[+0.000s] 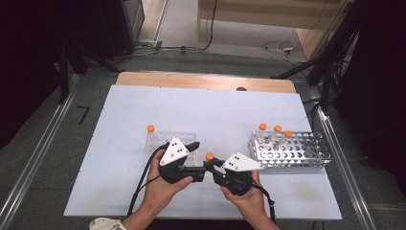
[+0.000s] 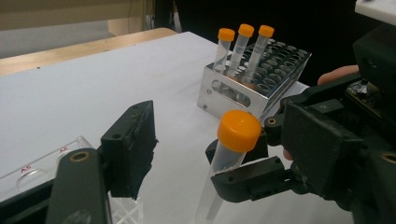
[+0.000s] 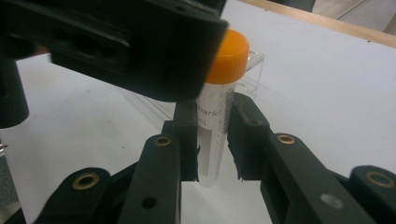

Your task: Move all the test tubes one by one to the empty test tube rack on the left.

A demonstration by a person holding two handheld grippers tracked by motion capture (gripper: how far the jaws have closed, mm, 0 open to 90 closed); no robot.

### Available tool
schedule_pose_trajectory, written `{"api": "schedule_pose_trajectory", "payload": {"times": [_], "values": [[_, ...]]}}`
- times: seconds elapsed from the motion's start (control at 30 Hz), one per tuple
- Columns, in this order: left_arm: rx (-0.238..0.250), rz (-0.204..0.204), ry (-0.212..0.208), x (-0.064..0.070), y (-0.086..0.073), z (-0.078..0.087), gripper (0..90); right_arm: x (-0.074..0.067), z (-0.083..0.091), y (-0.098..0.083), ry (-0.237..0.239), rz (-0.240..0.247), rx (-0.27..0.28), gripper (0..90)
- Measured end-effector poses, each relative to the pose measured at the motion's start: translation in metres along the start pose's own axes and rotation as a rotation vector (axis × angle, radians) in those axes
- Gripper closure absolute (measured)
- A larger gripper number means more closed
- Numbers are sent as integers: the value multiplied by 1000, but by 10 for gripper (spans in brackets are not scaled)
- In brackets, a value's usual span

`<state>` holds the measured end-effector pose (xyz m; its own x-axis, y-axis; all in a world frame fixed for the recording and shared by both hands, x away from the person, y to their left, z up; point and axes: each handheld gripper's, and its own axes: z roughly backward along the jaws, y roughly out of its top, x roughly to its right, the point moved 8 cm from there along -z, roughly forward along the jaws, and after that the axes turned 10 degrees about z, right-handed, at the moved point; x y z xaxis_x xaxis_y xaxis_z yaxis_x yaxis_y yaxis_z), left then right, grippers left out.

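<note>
The right gripper (image 3: pixel 212 140) gripped an orange-capped tube (image 3: pixel 217 116) upright, offering its cap to the left gripper (image 2: pixel 224 140), whose unclenched jaws flanked it; metal rack (image 1: pixel 306 155) at three o'clock.

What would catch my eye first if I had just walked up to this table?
Probably the orange-capped tube, clamped upright in the right gripper near the table's front edge, with the left gripper open around its cap. Three more capped tubes stand in the metal rack at the right.
</note>
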<state>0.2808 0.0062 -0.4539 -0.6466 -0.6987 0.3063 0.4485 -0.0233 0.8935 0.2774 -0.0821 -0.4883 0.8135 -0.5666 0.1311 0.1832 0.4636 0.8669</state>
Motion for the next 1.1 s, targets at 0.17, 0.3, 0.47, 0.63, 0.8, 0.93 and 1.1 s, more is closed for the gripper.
{"api": "schedule_pose_trajectory", "payload": {"times": [0.17, 0.3, 0.47, 0.63, 0.8, 0.93, 1.1], "values": [[3, -19, 3, 2, -1, -3, 318, -2, 0, 1, 10, 1, 2, 717], [-5, -22, 6, 3, -3, -5, 342, -2, 0, 1, 12, 0, 3, 717], [-12, -25, -2, 5, -6, -7, 353, -3, 0, 1, 13, -1, 2, 717], [-7, -32, -5, 8, -7, -7, 411, -3, 0, 1, 13, 2, 4, 717], [2, -43, -13, 9, -7, -7, 498, -4, -1, 0, 15, 4, 0, 717], [-1, -41, -20, 9, -8, -7, 557, -4, -1, 0, 15, 4, -1, 717], [1, -40, -21, 8, -9, -7, 648, -4, -1, 0, 18, 6, -3, 717]]}}
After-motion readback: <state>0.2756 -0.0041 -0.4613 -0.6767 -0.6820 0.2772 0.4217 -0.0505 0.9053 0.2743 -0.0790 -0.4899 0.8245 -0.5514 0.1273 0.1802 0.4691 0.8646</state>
